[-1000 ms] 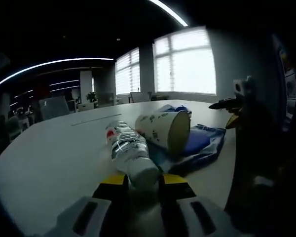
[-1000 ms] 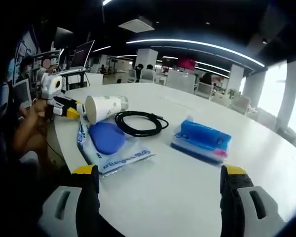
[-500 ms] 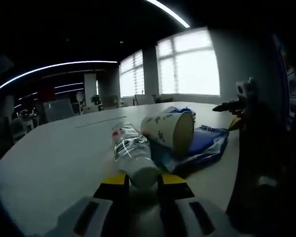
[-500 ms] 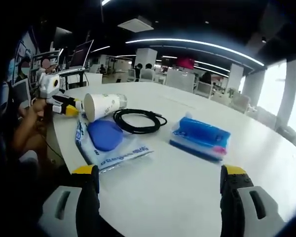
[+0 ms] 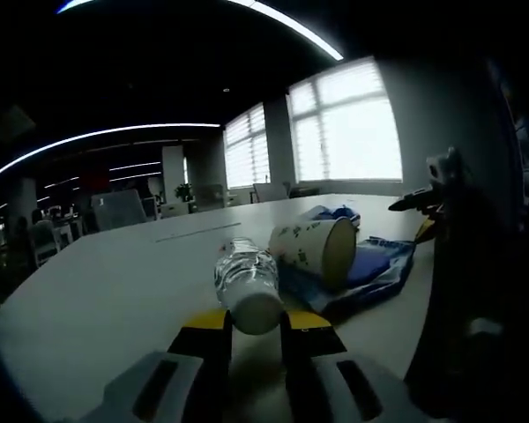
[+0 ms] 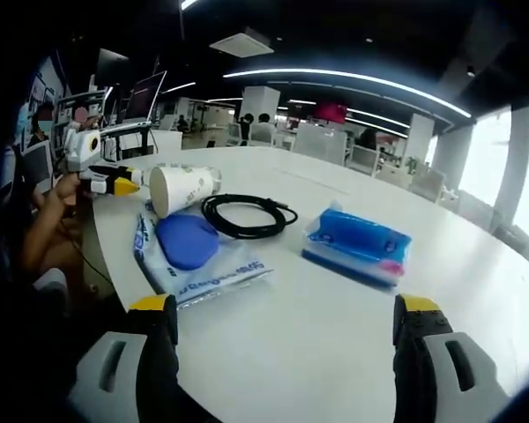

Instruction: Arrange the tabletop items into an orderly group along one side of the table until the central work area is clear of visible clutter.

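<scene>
A big white worktop (image 6: 335, 352) is seen in the right gripper view, with tons of bare surface in the foreground and off to the right, so loads of room is left there. Everything is bunched toward the left edge: a paper cup (image 6: 183, 189) lying on its side near the rim, a blue pouch in a clear plastic bag (image 6: 197, 256) just in front of it, a coiled black cable (image 6: 246, 217) just beside the cup, and a blue tissue pack (image 6: 356, 246) set apart to the right. The right hand-held gripper (image 6: 282, 348) is held low over the bare near part, its yellow-tipped jaws spread wide with nothing between them. The left hand-held gripper (image 6: 116, 183) is spotted at the far left edge next to the cup, gripped by a person's hand (image 6: 62, 192). In the left gripper view, a clear water bottle (image 5: 247, 284) is clamped between the narrow jaws of the left hand-held gripper (image 5: 251, 328), its end pointed at the camera and tilted up off the worktop (image 5: 106, 291). The paper cup (image 5: 316, 250) is lying just to its right, resting on the plastic bag (image 5: 370, 269). Wide open surface is left to the bottle's left.
</scene>
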A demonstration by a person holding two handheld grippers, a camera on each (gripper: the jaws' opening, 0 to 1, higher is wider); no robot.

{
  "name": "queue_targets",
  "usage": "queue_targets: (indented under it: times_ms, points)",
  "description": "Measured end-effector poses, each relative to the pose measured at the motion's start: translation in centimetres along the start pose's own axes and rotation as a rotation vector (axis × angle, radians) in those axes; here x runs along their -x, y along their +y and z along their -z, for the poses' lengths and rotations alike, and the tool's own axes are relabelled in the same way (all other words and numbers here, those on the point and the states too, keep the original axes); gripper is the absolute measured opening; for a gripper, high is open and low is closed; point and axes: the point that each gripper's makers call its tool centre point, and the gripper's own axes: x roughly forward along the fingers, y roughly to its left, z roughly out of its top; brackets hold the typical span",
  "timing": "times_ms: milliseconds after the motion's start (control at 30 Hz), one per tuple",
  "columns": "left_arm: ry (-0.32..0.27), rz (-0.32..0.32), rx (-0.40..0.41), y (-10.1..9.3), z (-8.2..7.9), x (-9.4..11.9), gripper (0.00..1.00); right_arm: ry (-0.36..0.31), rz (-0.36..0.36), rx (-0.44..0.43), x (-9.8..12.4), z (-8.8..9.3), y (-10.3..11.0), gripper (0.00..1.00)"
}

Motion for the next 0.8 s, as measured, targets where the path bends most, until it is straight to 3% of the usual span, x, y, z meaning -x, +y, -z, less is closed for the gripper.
queue_targets:
  times_ms: [800]
  points:
    - [-0.044,-0.048,-0.030,1.3,-1.9,1.2,0.19,0.012,-0.008,0.009,-0.1,-0.1,0.2,0.98]
